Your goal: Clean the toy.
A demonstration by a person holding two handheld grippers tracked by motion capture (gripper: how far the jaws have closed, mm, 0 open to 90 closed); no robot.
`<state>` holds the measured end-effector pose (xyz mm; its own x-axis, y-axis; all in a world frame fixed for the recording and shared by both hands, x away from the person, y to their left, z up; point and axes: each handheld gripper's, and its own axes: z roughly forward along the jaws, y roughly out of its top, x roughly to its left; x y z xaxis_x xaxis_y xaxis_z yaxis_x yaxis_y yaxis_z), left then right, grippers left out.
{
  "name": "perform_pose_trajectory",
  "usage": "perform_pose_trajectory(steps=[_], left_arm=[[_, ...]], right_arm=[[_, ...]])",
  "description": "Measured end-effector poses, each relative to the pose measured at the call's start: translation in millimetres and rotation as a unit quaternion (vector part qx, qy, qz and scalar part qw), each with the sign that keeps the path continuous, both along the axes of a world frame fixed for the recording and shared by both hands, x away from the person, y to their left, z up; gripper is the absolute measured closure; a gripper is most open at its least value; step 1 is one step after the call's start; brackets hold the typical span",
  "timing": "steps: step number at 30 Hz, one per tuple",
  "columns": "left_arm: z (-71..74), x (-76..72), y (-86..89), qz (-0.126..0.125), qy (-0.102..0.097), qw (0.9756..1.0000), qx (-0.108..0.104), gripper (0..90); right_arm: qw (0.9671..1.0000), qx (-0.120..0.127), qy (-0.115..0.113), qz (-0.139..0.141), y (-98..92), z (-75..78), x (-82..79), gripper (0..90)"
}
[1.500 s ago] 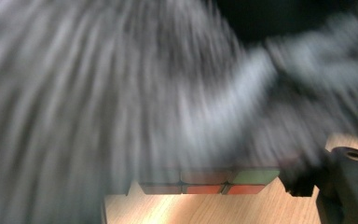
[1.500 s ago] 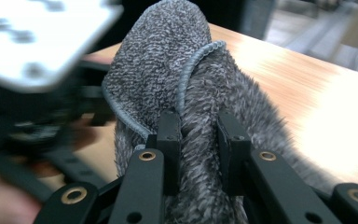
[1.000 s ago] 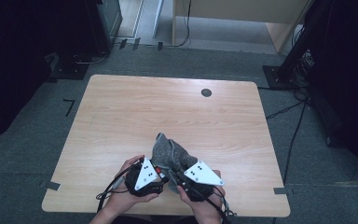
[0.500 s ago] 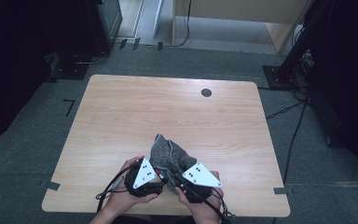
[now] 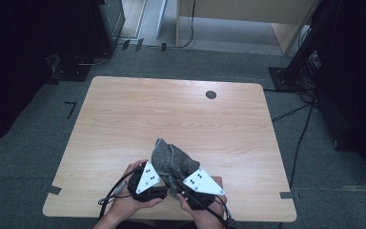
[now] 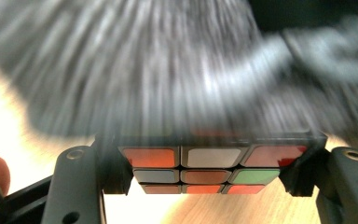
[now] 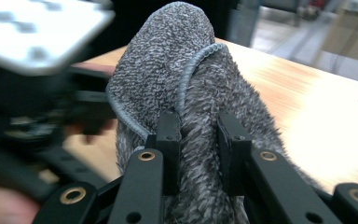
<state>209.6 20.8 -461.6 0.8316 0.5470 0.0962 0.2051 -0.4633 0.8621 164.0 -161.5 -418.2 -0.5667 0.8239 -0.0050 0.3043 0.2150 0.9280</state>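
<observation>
A colour-tiled puzzle cube (image 6: 205,168) sits clamped between the two black jaws of my left gripper (image 6: 209,179), showing red, white and green tiles. A grey fluffy cloth (image 6: 158,65) lies over the top of the cube, blurred. My right gripper (image 7: 198,149) is shut on a bunched fold of that grey cloth (image 7: 177,84), which stands up between its jaws. In the high view both grippers, left (image 5: 148,180) and right (image 5: 195,187), meet near the table's front edge with the cloth (image 5: 171,160) heaped between them.
The wooden table (image 5: 171,114) stretches away bare beyond the hands, with a round cable hole (image 5: 211,94) near its far edge. Dark floor, cables and stands surround the table.
The right gripper has shifted very slightly with the cloth; the left gripper and the cube have stayed where they were.
</observation>
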Motion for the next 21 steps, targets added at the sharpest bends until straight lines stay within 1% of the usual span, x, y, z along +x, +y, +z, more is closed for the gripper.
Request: perform_pose_trajectory(steps=[2, 4, 5, 6, 7, 8, 9, 10, 11, 12, 13, 14, 15, 16, 17, 18, 19, 20, 21], left_arm=[[-0.4, -1.1, -1.0, -0.003, 0.000, 1.0000, 0.002, 33.8], [-0.3, -2.0, -1.4, -0.001, -0.005, 1.0000, 0.004, 33.9], [-0.3, -2.0, -1.4, -0.001, -0.005, 1.0000, 0.004, 33.8], [0.2, -2.0, -1.1, 0.000, -0.008, 1.0000, 0.004, 33.8], [0.7, -1.9, -0.6, 0.003, -0.012, 0.9999, 0.006, 33.9], [0.7, -1.9, -0.6, 0.003, -0.012, 0.9999, 0.006, 33.9], [0.6, -1.6, -0.1, 0.006, -0.013, 0.9999, 0.006, 33.9], [0.6, -1.1, 0.5, 0.008, -0.013, 0.9999, 0.008, 33.8], [0.4, -0.9, 0.5, 0.008, -0.012, 0.9999, 0.008, 33.8], [-0.2, -1.0, -0.4, 0.009, -0.006, 0.9999, 0.004, 33.8], [-0.2, -1.0, -0.4, 0.009, -0.006, 0.9999, 0.004, 33.8], [-1.8, -3.5, -3.8, 0.003, -0.005, 1.0000, 0.005, 33.8], [-1.8, -3.5, -3.8, 0.003, -0.005, 1.0000, 0.005, 33.8], [-2.5, -5.2, -5.6, 0.001, -0.011, 0.9999, 0.010, 33.8], [-2.4, -5.4, -5.9, 0.001, -0.013, 0.9998, 0.012, 33.8], [-1.6, -4.7, -5.1, 0.002, -0.015, 0.9998, 0.011, 33.9], [-1.6, -4.7, -5.1, 0.002, -0.015, 0.9998, 0.011, 33.9], [-0.6, -3.2, -2.6, 0.005, -0.016, 0.9998, 0.009, 33.8], [0.0, -2.4, -1.2, 0.007, -0.014, 0.9999, 0.005, 33.8]], right_arm=[[0.9997, -0.011, -0.008, 0.020, 10.2, -0.6, -5.0, 74.3], [0.9995, -0.022, -0.011, 0.020, 14.7, -0.4, -6.8, 74.2], [0.9995, -0.022, -0.011, 0.020, 14.7, -0.4, -6.8, 74.2], [0.9996, -0.018, -0.009, 0.020, 12.8, -0.1, -5.3, 74.2], [0.9999, -0.010, -0.008, 0.005, 4.8, 0.6, -1.2, 74.3], [0.9999, -0.010, -0.008, 0.005, 4.8, 0.6, -1.2, 74.3], [0.9999, -0.010, -0.007, -0.003, 0.6, 0.8, 0.7, 74.2], [1.0000, -0.005, -0.001, -0.007, -2.5, 0.9, 2.2, 74.3], [1.0000, -0.004, 0.003, -0.005, -2.8, 0.8, 2.5, 74.4], [0.9999, -0.009, 0.004, 0.008, 2.6, 0.9, -0.1, 74.2], [0.9999, -0.009, 0.004, 0.008, 2.6, 0.9, -0.1, 74.2], [0.9995, -0.017, 0.005, 0.025, 10.6, 0.7, -3.4, 74.0], [0.9995, -0.017, 0.005, 0.025, 10.6, 0.7, -3.4, 74.0], [0.9992, -0.028, 0.003, 0.029, 14.1, 0.7, -3.5, 74.0], [0.9992, -0.028, 0.003, 0.029, 14.1, 0.7, -3.5, 74.0], [0.9996, -0.009, 0.010, 0.024, 6.3, 0.6, 0.9, 74.3], [0.9996, -0.009, 0.010, 0.024, 6.3, 0.6, 0.9, 74.3], [0.9999, -0.003, 0.011, 0.000, -3.7, 1.4, 5.0, 74.6], [0.9999, -0.001, 0.014, -0.006, -6.7, 2.1, 5.9, 74.7]])
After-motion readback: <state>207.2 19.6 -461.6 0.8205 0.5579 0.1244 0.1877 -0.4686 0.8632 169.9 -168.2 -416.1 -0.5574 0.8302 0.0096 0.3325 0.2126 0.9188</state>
